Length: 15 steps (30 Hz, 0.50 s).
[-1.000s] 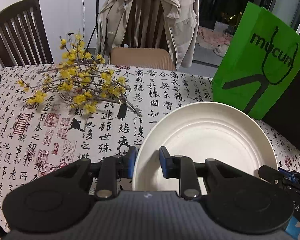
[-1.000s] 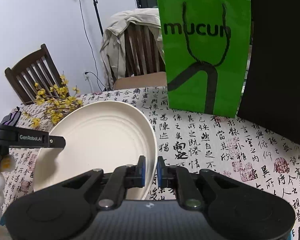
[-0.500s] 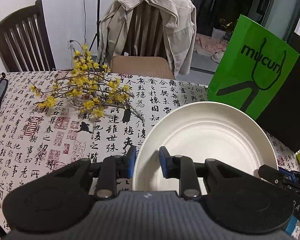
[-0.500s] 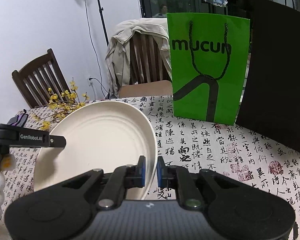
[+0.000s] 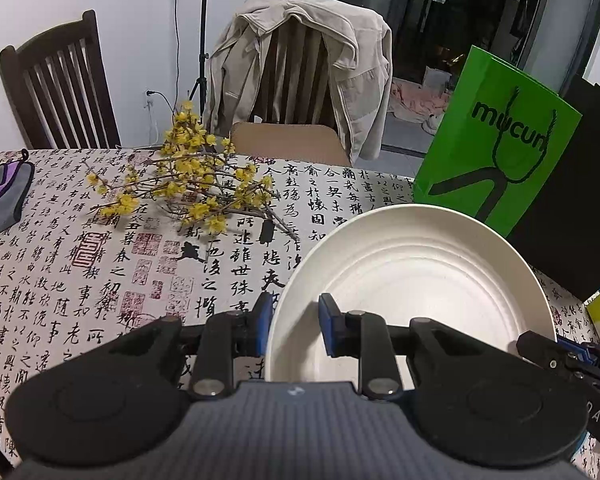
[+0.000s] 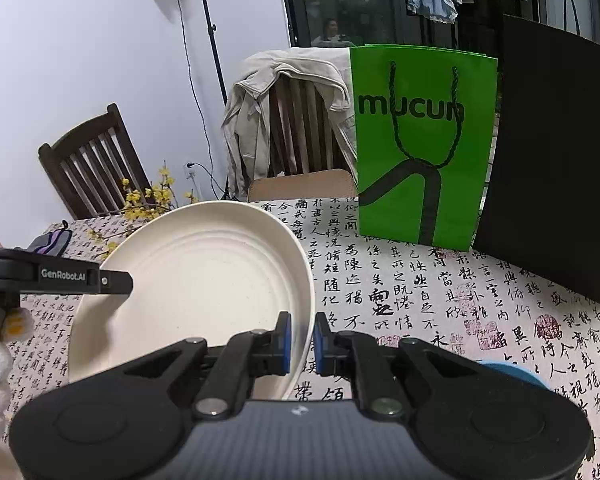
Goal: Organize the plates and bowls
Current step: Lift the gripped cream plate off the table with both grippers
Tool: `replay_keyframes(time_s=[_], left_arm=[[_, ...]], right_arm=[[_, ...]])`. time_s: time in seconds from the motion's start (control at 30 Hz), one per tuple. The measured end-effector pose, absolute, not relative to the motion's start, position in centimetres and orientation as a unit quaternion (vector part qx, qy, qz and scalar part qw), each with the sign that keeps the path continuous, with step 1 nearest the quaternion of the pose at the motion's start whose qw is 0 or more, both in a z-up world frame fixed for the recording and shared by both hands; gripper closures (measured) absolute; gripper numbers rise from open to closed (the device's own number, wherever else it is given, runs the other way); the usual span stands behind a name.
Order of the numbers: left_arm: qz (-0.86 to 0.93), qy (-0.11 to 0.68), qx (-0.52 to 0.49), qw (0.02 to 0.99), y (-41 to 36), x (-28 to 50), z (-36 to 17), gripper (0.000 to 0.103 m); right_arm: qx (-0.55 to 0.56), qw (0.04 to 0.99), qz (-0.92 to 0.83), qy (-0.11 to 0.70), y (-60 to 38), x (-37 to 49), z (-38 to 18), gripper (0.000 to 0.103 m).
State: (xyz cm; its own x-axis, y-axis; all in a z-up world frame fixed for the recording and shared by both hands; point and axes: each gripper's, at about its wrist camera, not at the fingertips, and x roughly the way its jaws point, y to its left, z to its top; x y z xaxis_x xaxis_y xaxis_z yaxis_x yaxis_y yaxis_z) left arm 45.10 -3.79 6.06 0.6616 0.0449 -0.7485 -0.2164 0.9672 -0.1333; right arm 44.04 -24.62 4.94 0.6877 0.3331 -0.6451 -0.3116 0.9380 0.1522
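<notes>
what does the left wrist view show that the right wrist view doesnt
Only the left wrist view shows the whole yellow flower branch lying on the tablecloth, and the left tongs straddling the plate's rim.

Only the right wrist view shows a blue round object behind the tongs, and the right tongs shut on the rim.

Both show the white plate, the green bag, the jacket-draped chair and the calligraphy tablecloth.

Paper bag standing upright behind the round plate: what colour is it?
The upright paper bag is bright green with black lettering, clearest in the right wrist view.
</notes>
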Motion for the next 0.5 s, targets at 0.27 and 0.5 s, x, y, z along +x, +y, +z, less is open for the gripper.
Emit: replay_keyframes(time_s=[0.27,0.5], left_arm=[[0.071,0.402,-0.109,0.906,-3.5,43.7,6.2,0.078],[0.07,0.399,-0.117,0.907,-3.1,42.4,6.5,0.078]], right_arm=[[0.02,0.919,0.179,0.35,-24.4,42.5,5.4,0.092],[0.02,0.92,0.179,0.349,-24.2,41.8,5.5,0.092]])
